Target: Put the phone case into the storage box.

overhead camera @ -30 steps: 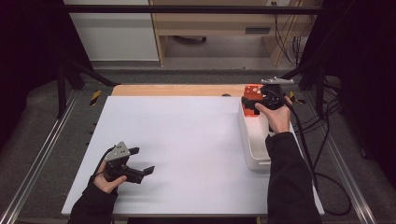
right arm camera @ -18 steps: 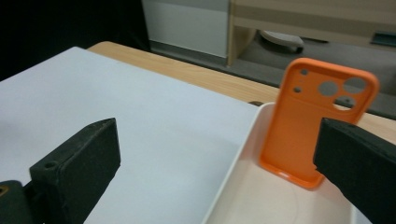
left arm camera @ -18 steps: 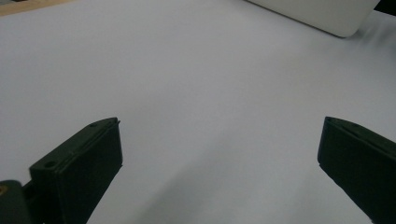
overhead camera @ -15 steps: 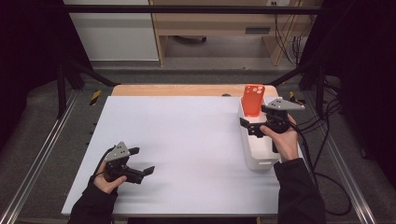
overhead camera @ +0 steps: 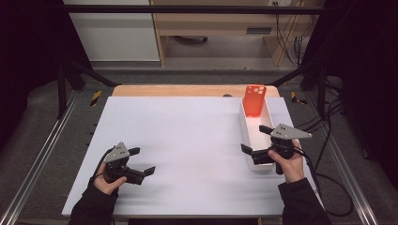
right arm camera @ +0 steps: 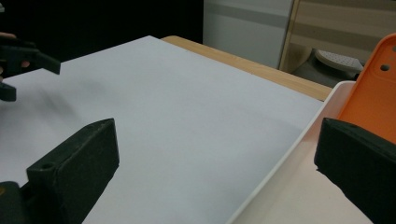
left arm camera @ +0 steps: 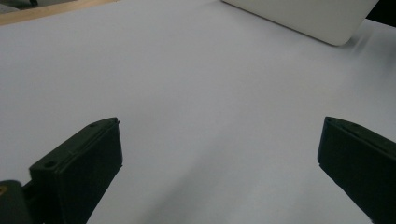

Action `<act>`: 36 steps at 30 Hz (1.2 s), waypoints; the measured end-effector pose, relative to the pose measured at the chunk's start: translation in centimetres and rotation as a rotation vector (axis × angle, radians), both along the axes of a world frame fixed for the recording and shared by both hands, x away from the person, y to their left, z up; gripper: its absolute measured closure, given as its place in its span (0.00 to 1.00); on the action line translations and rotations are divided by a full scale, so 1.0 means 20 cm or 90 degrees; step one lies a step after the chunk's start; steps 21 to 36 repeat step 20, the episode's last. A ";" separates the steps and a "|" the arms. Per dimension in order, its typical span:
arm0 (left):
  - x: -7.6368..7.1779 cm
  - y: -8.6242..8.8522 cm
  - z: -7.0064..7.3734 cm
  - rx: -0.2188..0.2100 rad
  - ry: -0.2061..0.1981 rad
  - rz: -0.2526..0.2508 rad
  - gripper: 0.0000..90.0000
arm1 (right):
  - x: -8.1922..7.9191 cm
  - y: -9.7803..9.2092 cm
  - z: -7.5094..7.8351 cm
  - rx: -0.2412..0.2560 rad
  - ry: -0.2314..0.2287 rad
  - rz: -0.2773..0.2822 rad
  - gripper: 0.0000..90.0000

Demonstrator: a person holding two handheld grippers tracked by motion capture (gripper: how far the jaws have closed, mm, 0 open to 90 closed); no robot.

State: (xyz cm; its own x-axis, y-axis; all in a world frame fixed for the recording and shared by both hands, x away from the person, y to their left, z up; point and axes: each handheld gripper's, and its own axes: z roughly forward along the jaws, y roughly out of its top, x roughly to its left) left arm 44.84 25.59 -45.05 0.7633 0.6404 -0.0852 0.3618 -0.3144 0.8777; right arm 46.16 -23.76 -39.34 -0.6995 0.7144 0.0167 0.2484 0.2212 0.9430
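An orange phone case (overhead camera: 255, 100) stands upright, leaning at the far end of a long white tray (overhead camera: 243, 124) on the right of the table. My right gripper (overhead camera: 256, 139) hovers open over the tray's near half, a hand's length short of the case, with nothing between its jaws. In the right gripper view the case (right arm camera: 373, 93) rises just past the right jaw, inside the tray's rim (right arm camera: 289, 149). My left gripper (overhead camera: 142, 161) rests open and empty at the front left of the white tabletop (overhead camera: 187, 136).
A wooden strip (overhead camera: 187, 90) runs along the table's far edge. Metal rails (overhead camera: 42, 154) flank both sides, and cables (overhead camera: 328, 154) trail at the right. The left gripper view shows the tray's near corner (left arm camera: 299, 18) across bare white surface.
My right gripper has let go of the orange case at the tray's far end and drawn back toward the person along the tray. The left gripper has not moved.
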 end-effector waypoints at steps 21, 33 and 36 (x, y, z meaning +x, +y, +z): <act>-0.01 0.00 0.02 -0.006 -0.011 0.000 0.00 | -0.12 -0.17 -0.17 0.009 -0.003 0.009 0.00; -0.01 0.00 0.02 -0.006 -0.011 0.000 0.00 | -0.12 -0.17 -0.17 0.009 -0.003 0.009 0.00; -0.01 0.00 0.02 -0.006 -0.011 0.000 0.00 | -0.12 -0.17 -0.17 0.009 -0.003 0.009 0.00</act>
